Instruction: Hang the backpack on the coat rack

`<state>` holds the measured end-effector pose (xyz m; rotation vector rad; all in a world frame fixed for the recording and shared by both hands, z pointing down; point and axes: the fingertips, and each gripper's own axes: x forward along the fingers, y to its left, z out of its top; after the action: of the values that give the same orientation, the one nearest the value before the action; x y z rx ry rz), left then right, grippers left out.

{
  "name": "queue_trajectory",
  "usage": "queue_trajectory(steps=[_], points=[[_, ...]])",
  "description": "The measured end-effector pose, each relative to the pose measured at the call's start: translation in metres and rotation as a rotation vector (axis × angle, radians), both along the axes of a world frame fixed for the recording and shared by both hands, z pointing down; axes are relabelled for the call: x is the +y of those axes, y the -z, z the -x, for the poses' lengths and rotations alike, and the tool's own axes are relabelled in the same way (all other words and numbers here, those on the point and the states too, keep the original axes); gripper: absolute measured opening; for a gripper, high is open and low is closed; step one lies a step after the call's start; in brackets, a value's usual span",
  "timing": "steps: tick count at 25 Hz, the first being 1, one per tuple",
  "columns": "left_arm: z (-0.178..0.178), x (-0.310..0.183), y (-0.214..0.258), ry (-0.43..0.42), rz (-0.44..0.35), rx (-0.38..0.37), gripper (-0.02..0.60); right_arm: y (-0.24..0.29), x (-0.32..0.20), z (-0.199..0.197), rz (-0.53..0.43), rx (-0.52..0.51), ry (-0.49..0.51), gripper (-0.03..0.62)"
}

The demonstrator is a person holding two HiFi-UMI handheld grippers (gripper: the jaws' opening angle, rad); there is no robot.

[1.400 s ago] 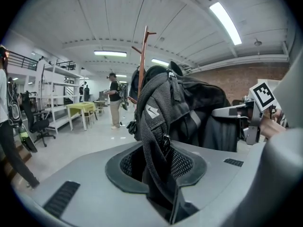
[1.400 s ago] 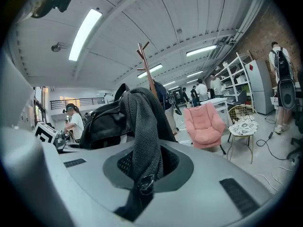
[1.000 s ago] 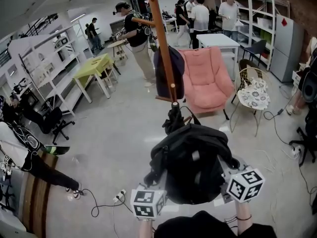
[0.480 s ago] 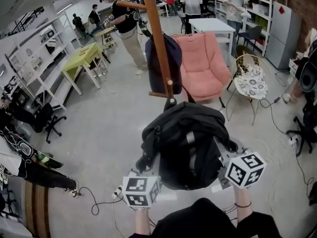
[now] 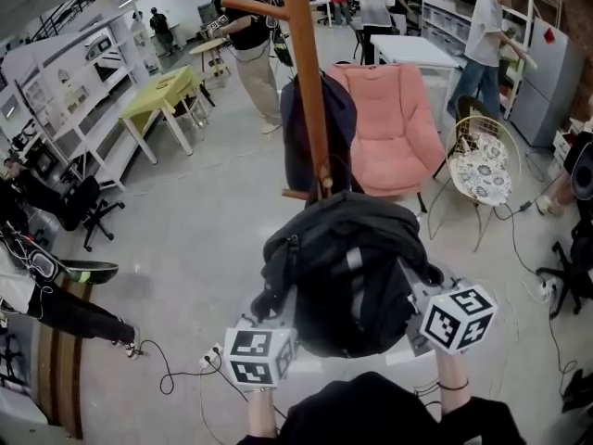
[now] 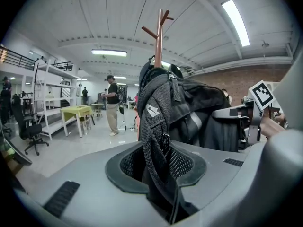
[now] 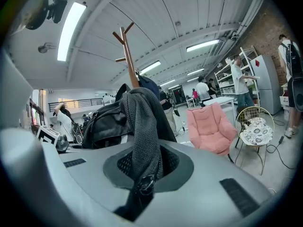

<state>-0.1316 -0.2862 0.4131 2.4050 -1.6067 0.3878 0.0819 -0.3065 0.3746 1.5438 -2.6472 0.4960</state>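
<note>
A black backpack [image 5: 347,276] hangs in the air between my two grippers, just in front of the brown wooden coat rack [image 5: 306,72]. My left gripper [image 6: 163,174] is shut on a black mesh shoulder strap [image 6: 154,122]. My right gripper [image 7: 142,178] is shut on the other mesh strap [image 7: 142,126]. In the head view the marker cubes of the left gripper [image 5: 252,358] and right gripper [image 5: 457,318] sit below the bag, and the fingertips are hidden under it. A dark jacket [image 5: 320,133] hangs on the rack. The rack's top pegs [image 6: 160,22] rise above the bag.
A pink armchair [image 5: 389,128] stands right behind the rack, a wire chair [image 5: 480,170] to its right. A yellow-green table [image 5: 167,95] and shelving are at the left, a white table [image 5: 412,49] at the back. People stand behind the rack. Cables [image 5: 185,364] lie on the floor.
Both grippers have carried the backpack forward toward the coat rack and slightly upward. The rack's pole and jacket now stand right at the bag's top edge. Grips are unchanged.
</note>
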Motion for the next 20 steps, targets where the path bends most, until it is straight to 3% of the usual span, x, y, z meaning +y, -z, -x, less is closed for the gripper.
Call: queue_trajectory(steps=[9, 20], points=[[-0.002, -0.020, -0.022, 0.048, 0.070, 0.004, 0.112, -0.020, -0.034, 0.001, 0.067, 0.014, 0.062, 0.029], [0.010, -0.025, -0.042, 0.046, 0.134, 0.006, 0.112, -0.038, -0.042, 0.012, 0.106, 0.015, 0.046, 0.029]])
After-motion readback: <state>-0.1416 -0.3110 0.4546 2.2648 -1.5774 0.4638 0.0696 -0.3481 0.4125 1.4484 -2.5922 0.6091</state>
